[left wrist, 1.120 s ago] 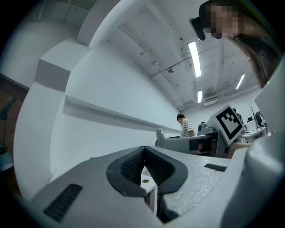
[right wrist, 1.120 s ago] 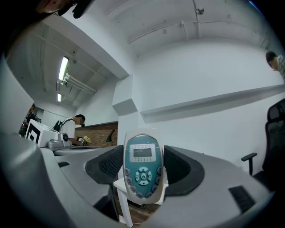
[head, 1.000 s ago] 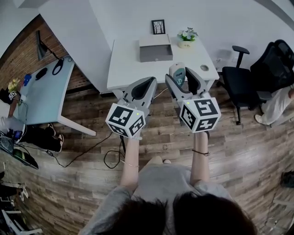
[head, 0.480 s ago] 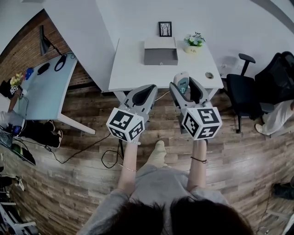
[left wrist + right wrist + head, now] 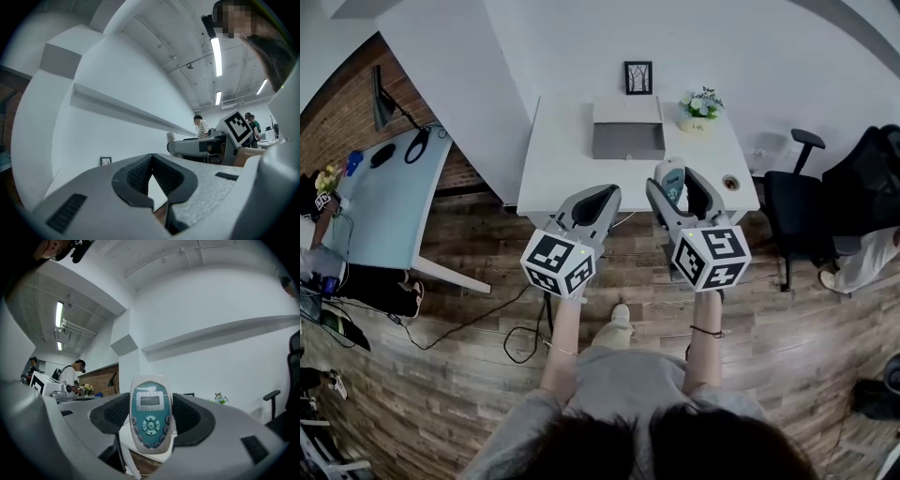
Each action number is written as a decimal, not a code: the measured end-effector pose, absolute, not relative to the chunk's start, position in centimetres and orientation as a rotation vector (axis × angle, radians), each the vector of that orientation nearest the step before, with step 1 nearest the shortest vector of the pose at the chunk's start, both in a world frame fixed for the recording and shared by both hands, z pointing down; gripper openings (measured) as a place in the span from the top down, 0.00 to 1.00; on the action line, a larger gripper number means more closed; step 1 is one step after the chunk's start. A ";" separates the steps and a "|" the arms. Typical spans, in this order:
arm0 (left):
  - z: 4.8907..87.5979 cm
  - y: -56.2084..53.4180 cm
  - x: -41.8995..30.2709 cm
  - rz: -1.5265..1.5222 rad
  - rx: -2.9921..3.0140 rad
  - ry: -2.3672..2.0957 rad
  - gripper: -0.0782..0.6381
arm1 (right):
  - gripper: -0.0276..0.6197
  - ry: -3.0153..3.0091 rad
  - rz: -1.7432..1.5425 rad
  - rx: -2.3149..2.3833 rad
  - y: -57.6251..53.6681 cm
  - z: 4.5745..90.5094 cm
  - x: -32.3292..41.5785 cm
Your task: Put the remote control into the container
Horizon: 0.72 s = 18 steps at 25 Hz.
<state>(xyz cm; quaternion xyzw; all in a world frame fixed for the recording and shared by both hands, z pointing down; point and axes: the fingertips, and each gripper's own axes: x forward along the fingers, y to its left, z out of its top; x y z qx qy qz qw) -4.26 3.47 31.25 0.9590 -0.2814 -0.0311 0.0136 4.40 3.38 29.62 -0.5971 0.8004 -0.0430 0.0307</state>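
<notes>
Desk approached over the last second: the white rectangular desk (image 5: 562, 159) now lies just ahead on the wood-plank floor (image 5: 469, 356), against a white wall. The grey open box container (image 5: 627, 141) sits at its far edge. Left tool (image 5: 598, 197) is clenched and empty. Right tool (image 5: 675, 175) clamps the white-and-teal remote control (image 5: 150, 416), judged still short of the container.

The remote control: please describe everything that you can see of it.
The remote control is an oval white plastic shell with a teal face, a small grey display on top and round buttons below. It stands upright, face to the camera, clamped at both sides by the ribbed dark pads of the right gripper.
</notes>
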 end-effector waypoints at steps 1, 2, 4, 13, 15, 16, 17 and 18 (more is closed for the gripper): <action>31.3 2.8 -4.1 -0.092 2.988 -0.872 0.89 | 0.52 2.469 -0.139 -1.841 2.7 29.7 4.5; 31.3 2.2 -4.0 -0.088 2.987 -0.866 0.89 | 0.52 2.472 -0.145 -1.841 2.1 29.8 4.5; 31.5 0.8 -3.8 -0.086 2.980 -0.847 0.89 | 0.52 2.477 -0.147 -1.849 0.8 29.8 4.6; 32.1 -3.6 -2.5 -0.089 2.961 -0.791 0.89 | 0.52 2.493 -0.161 -1.899 -3.4 30.6 5.6; 32.2 -4.5 -2.2 -0.090 2.962 -0.781 0.89 | 0.52 2.500 -0.164 -1.906 -4.3 30.8 5.6; 32.2 -5.0 -2.2 -0.089 2.962 -0.777 0.89 | 0.52 2.504 -0.164 -1.908 -4.8 30.8 5.6; 32.3 -5.4 -2.2 -0.088 2.961 -0.774 0.89 | 0.52 2.508 -0.163 -1.910 -5.2 30.8 5.5; 32.3 -5.9 -2.3 -0.087 2.961 -0.773 0.89 | 0.52 2.512 -0.160 -1.911 -5.7 30.8 5.4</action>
